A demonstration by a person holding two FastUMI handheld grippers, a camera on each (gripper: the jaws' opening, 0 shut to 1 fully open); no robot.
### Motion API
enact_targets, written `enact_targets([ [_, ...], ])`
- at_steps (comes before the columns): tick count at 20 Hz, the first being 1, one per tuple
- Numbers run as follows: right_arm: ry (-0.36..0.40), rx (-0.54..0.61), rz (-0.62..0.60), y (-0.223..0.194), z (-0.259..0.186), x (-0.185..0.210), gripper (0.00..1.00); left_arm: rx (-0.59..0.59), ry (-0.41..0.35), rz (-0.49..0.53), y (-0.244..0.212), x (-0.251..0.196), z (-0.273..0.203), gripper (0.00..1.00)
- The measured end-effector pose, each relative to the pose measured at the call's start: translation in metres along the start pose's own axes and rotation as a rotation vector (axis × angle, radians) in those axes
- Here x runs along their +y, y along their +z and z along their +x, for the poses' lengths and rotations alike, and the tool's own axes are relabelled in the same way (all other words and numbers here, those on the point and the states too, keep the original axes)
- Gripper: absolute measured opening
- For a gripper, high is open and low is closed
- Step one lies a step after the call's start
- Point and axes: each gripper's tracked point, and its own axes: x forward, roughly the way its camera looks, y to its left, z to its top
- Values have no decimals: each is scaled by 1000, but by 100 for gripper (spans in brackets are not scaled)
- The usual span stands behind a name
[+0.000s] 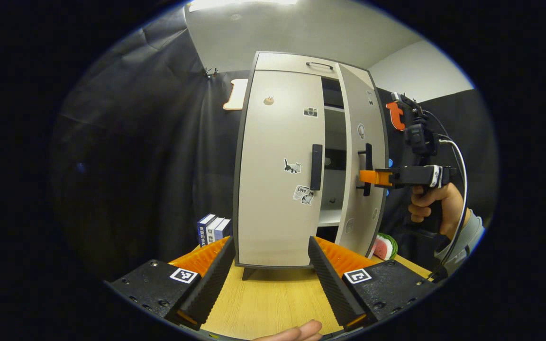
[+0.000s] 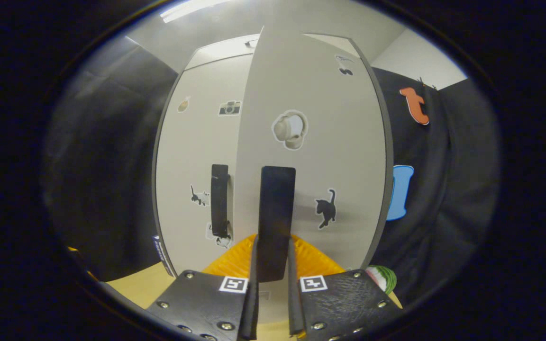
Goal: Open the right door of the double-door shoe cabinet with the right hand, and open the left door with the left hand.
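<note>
At frame centre the right gripper clamps the right door by its handle, already swung partly open, while the left door remains closed before the released left gripper.

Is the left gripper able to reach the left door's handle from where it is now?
Probably yes: the left gripper is open, and nothing stands between it and the left door handle ahead.
</note>
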Motion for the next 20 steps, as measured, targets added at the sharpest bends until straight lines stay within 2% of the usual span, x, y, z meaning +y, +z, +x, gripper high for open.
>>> enact_targets([
  [2,19,5,14,-1,-3,-1,25,-7,1,-6,3,0,0,96],
  [3,27,3,6,0,-4,-2,25,-11,1,-9,4,1,0,93],
  [5,43,1,6,-1,-7,-3,25,-13,2,-13,5,2,0,92],
  [7,55,4,24,-2,-13,-5,26,-16,1,-10,5,0,-1,93],
  [8,58,4,27,-2,-14,-6,26,-13,0,-7,3,-1,0,96],
  [10,66,1,37,-1,-18,-9,25,-7,-12,-5,-1,-5,1,93],
  [12,75,-2,47,-1,-23,-12,25,0,-21,-4,-2,-10,2,96],
  [13,80,-3,51,-1,-25,-13,25,1,-24,-4,-3,-12,3,93],
  [20,70,-16,56,2,-35,-24,25,18,-54,-6,-11,-29,7,93],
])
